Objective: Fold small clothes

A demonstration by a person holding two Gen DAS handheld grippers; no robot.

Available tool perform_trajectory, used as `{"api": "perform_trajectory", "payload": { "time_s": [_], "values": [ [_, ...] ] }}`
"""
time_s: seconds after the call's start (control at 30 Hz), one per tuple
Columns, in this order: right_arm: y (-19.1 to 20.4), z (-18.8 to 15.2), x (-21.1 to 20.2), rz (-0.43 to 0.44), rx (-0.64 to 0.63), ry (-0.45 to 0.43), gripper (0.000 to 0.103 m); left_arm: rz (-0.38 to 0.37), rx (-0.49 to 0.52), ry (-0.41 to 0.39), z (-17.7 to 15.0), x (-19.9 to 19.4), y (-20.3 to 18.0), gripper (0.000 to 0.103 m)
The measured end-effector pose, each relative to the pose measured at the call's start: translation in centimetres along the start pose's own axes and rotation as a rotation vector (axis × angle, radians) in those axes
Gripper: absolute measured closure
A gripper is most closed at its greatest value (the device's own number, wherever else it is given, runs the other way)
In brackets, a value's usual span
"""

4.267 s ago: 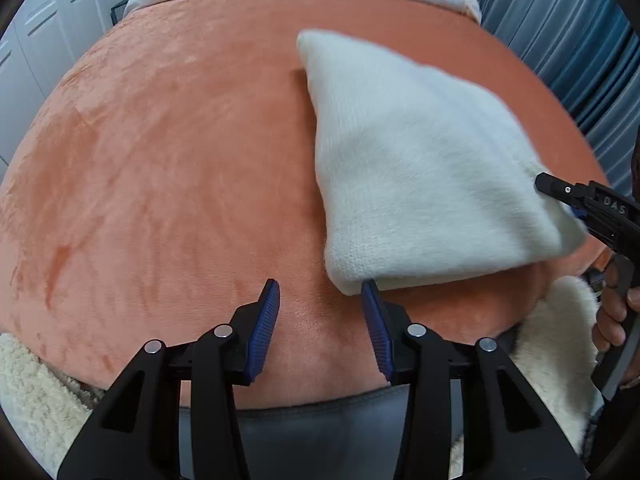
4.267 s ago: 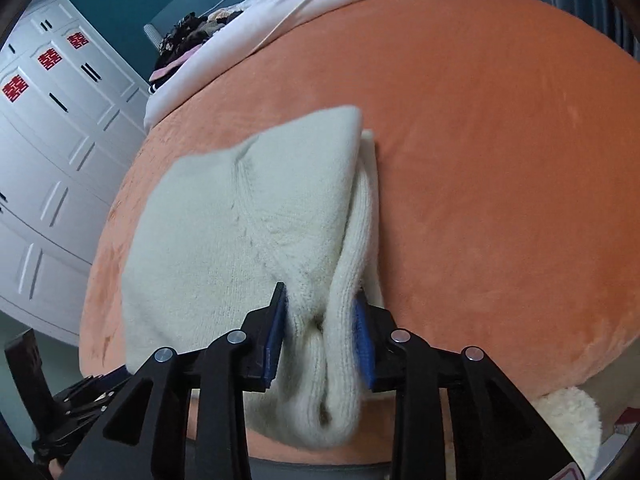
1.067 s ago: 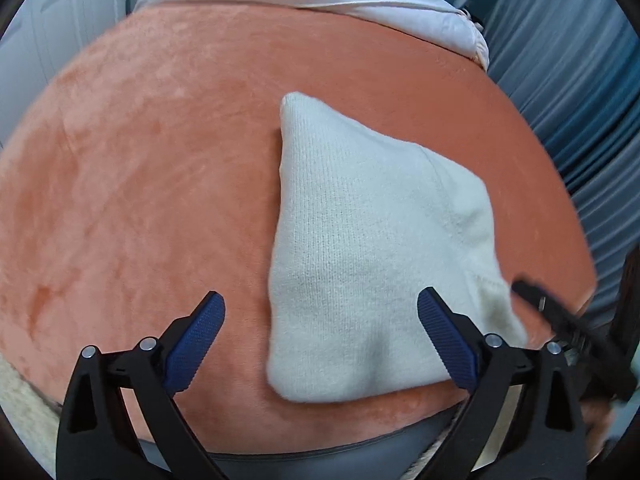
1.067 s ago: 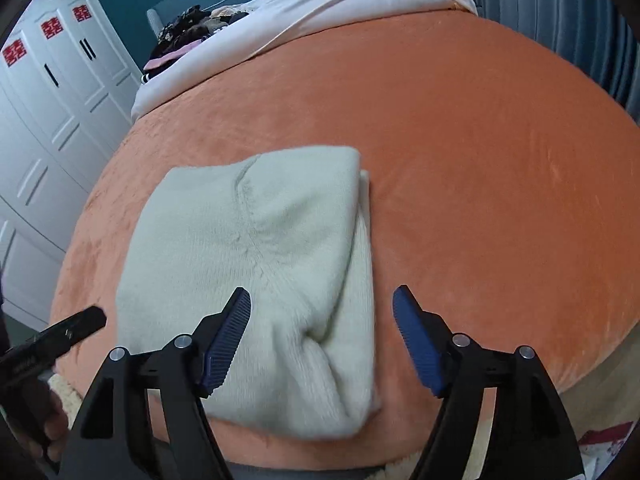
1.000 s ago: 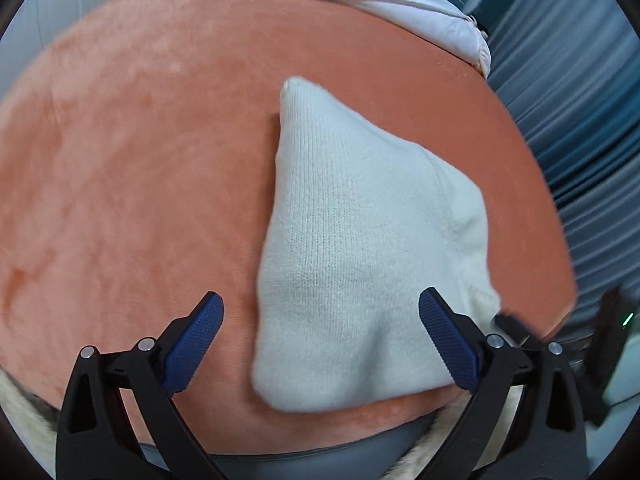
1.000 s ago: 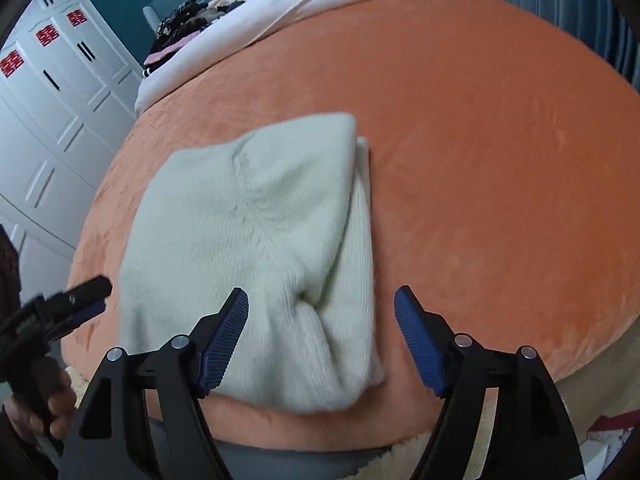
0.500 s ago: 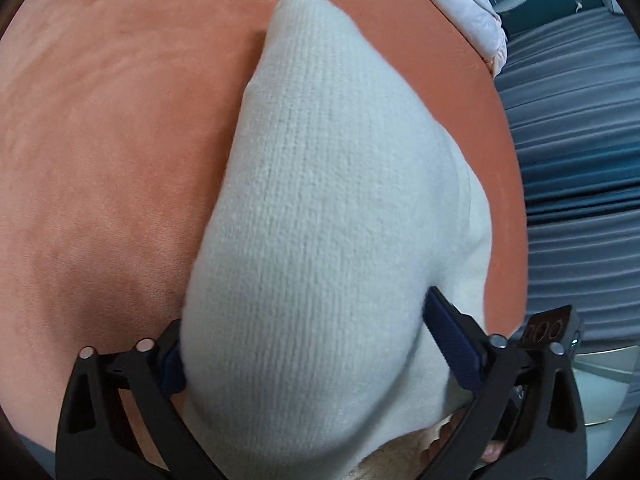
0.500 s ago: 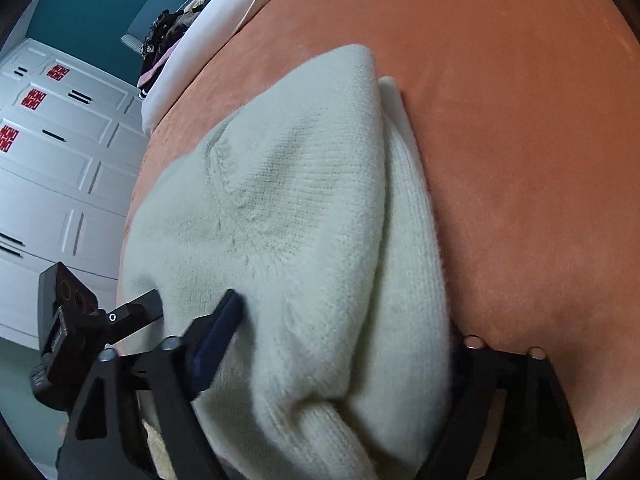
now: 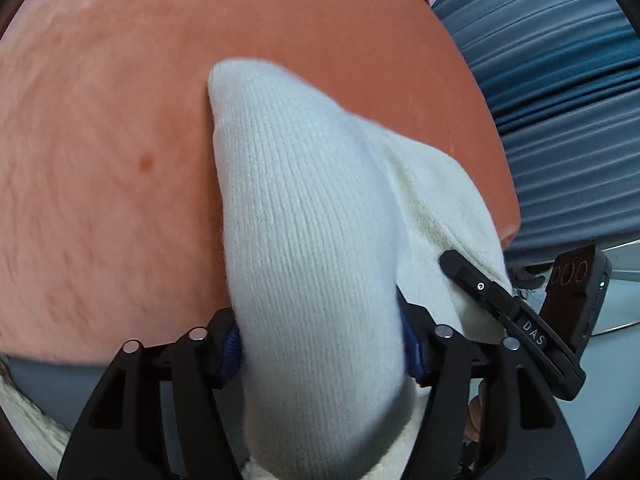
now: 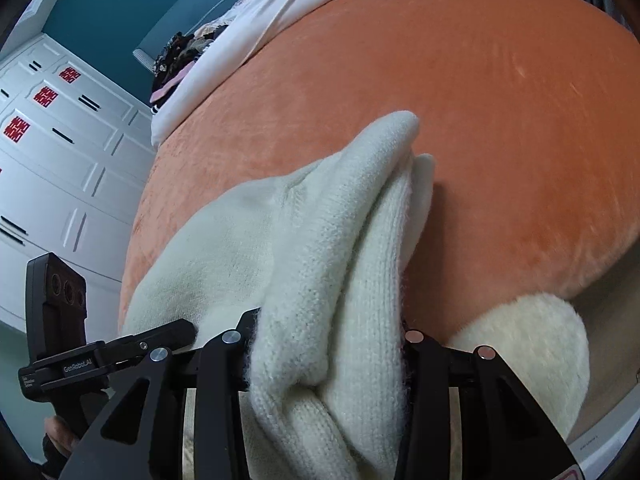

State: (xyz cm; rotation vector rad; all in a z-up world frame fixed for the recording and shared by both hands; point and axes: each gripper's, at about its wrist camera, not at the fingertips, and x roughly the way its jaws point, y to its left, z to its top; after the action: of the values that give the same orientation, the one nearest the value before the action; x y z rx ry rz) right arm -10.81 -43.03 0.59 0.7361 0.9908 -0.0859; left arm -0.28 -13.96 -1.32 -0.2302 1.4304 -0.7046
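Observation:
A cream knitted garment (image 9: pixel 304 208) lies folded on the orange plush bed cover (image 9: pixel 120 140). My left gripper (image 9: pixel 320 350) is shut on its near left edge, and the thick knit bulges up between the blue pads and hides the fingertips. My right gripper (image 10: pixel 326 344) is shut on the near right edge of the same garment (image 10: pixel 320 220), where several layers bunch between the fingers. Each gripper shows in the other's view: the right one (image 9: pixel 516 320) and the left one (image 10: pixel 120 352).
White bedding and dark clothes (image 10: pixel 188 52) lie at the far end of the bed. White cabinet doors (image 10: pixel 52 152) stand on the left, blue-grey curtains (image 9: pixel 560 80) on the right. A cream fluffy rug (image 10: pixel 528 344) lies by the near bed edge.
Both grippers, wide open a second ago, have moved in low onto the near edge of the garment and closed on it. The knit is now bunched and lifted at the near edge.

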Motion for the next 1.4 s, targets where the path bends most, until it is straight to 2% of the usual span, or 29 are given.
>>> {"api": "perform_trajectory", "payload": {
  "time_s": [0.1,0.17,0.23,0.3,0.37,0.43,0.5,0.6,0.73,0.97,1.07,1.13,1.2,1.27,1.4],
  "values": [
    [-2.1,-2.5,1.7,-0.009,0.066,0.062,0.062,0.007,-0.1,0.019,0.1,1.9,2.7,0.029],
    [-2.1,-3.4,2.2,-0.041,0.036,0.052,0.053,-0.013,-0.083,-0.011,0.5,2.5,3.5,0.025],
    [-1.9,-3.2,2.8,-0.056,0.034,0.043,0.046,0.006,-0.036,-0.061,1.0,2.9,3.1,0.019],
    [-2.4,-3.1,3.6,-0.049,0.053,0.057,0.045,-0.005,0.001,-0.075,1.0,3.4,2.5,0.024],
    [-2.6,-3.1,3.9,-0.051,0.074,0.051,0.058,0.018,0.017,-0.082,1.0,3.3,1.6,0.034],
    [-1.5,-2.9,2.8,-0.049,0.051,0.014,0.064,0.04,0.07,-0.103,1.0,2.1,0.0,0.044],
    [0.1,-2.8,0.5,-0.022,0.006,-0.047,0.066,0.047,0.128,-0.142,0.8,0.2,-1.9,0.046],
    [2.4,-2.2,-4.3,-0.008,-0.049,-0.147,0.066,-0.008,0.183,-0.196,0.9,-3.6,-4.6,0.047],
    [6.0,-1.2,-12.2,0.008,-0.136,-0.347,0.066,-0.089,0.315,-0.346,1.1,-10.4,-9.7,0.047],
    [14.1,-0.6,-26.4,0.071,-0.333,-0.776,0.066,-0.234,0.577,-0.693,0.1,-25.9,-17.5,0.046],
    [18.3,-0.7,-31.3,0.119,-0.428,-0.937,0.065,-0.266,0.664,-0.847,-0.4,-31.7,-20.4,0.046],
    [21.1,-0.5,-33.7,0.168,-0.481,-1.023,0.065,-0.273,0.698,-0.937,-1.1,-35.5,-20.6,0.045],
    [23.7,0.0,-35.3,0.235,-0.513,-1.075,0.065,-0.253,0.725,-1.02,-1.6,-39.2,-20.0,0.044],
    [25.8,1.0,-36.0,0.301,-0.527,-1.088,0.064,-0.231,0.725,-1.073,-1.7,-41.9,-19.1,0.044],
    [29.1,2.3,-35.2,0.413,-0.537,-1.043,0.064,-0.15,0.674,-1.106,-0.8,-45.6,-15.4,0.043]
  ]
}}
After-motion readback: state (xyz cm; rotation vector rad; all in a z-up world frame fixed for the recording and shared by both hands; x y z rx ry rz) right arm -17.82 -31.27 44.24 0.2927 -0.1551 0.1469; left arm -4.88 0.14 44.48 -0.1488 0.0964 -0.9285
